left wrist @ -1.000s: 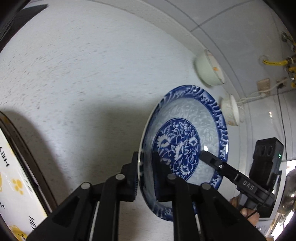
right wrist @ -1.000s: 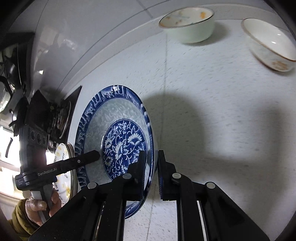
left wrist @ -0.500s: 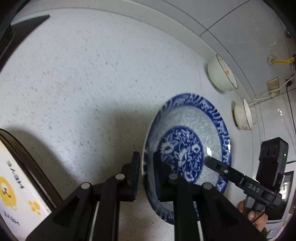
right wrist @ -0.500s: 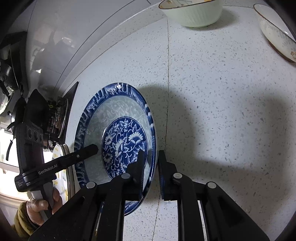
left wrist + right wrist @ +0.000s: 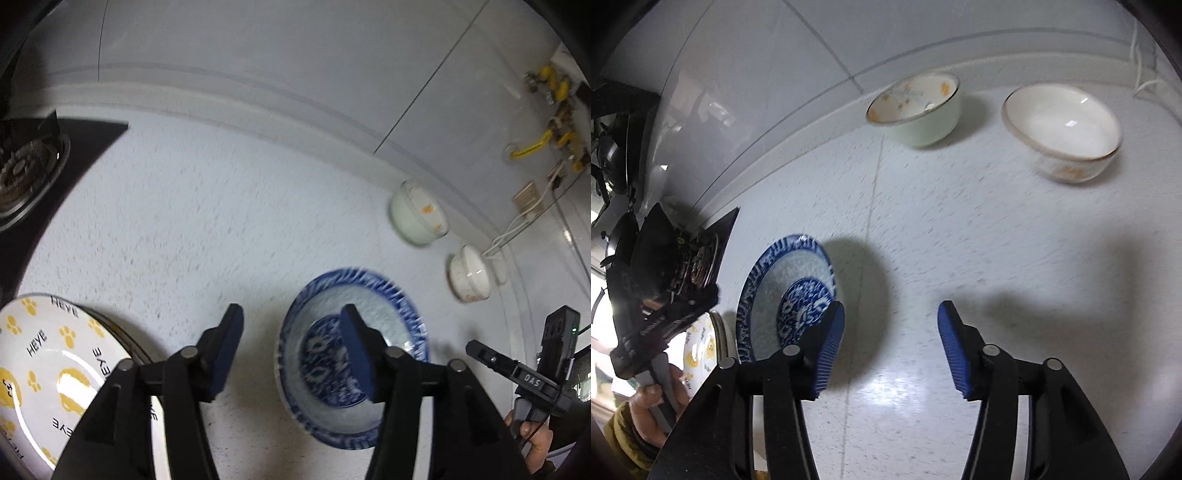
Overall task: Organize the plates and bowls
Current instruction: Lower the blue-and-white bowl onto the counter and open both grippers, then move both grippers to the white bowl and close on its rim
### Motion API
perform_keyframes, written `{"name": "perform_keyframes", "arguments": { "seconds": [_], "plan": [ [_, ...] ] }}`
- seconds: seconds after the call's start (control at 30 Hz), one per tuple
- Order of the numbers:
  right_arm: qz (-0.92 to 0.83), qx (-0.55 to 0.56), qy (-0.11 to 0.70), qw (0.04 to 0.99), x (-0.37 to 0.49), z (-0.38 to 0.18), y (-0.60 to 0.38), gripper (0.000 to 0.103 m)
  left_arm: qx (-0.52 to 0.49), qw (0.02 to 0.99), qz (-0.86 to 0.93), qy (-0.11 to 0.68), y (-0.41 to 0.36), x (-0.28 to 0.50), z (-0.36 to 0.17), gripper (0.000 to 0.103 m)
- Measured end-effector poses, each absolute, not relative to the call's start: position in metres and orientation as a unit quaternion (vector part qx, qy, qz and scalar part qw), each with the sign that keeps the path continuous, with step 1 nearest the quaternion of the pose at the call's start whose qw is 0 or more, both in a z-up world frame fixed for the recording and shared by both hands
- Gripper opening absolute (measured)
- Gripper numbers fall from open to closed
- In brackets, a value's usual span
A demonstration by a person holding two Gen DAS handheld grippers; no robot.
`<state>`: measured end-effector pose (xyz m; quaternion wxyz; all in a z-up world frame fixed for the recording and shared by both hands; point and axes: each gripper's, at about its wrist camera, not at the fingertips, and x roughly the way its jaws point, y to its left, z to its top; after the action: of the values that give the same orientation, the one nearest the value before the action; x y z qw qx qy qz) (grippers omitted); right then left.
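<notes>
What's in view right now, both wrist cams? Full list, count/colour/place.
blue plate: 1, blue-and-white floral, flat on the counter, in neither gripper
paw plate: 1, white with yellow paw prints, counter edge beside the stove
bowls: 2, pale green and white with a gold rim, side by side near the wall
counter: 1, white speckled
stove: 1, black, far end of the counter
wall tiles: white, behind the counter
yellow fittings: on the wall, count unclear
left gripper: black, blue pads, just opened, empty
right gripper: same, just opened, empty
</notes>
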<state>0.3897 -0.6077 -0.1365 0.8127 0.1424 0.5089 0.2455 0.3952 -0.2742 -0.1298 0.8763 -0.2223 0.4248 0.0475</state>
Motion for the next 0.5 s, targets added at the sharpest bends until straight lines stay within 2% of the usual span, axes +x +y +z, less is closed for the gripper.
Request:
{"name": "perform_keyframes", "arguments": {
  "seconds": [0.03, 0.1, 0.23, 0.37, 0.5],
  "plan": [
    [0.241, 0.144, 0.503, 0.818, 0.390, -0.131, -0.614, 0.055, -0.224, 0.882, 0.040, 0.413, -0.278, 0.396, -0.122, 0.066],
    [0.227, 0.138, 0.487, 0.832, 0.393, -0.118, -0.628, 0.060, -0.232, 0.892, 0.015, 0.388, -0.287, 0.394, -0.104, 0.070],
    [0.194, 0.145, 0.462, 0.853, 0.406, -0.098, -0.661, 0.072, -0.251, 0.892, -0.064, 0.370, -0.321, 0.405, -0.081, 0.075],
    [0.153, 0.164, 0.451, 0.864, 0.432, -0.093, -0.697, 0.075, -0.273, 0.866, -0.121, 0.402, -0.363, 0.437, -0.085, 0.076],
    [0.138, 0.187, 0.465, 0.855, 0.468, -0.102, -0.721, 0.076, -0.288, 0.838, -0.141, 0.442, -0.406, 0.482, -0.112, 0.076]
  ]
}}
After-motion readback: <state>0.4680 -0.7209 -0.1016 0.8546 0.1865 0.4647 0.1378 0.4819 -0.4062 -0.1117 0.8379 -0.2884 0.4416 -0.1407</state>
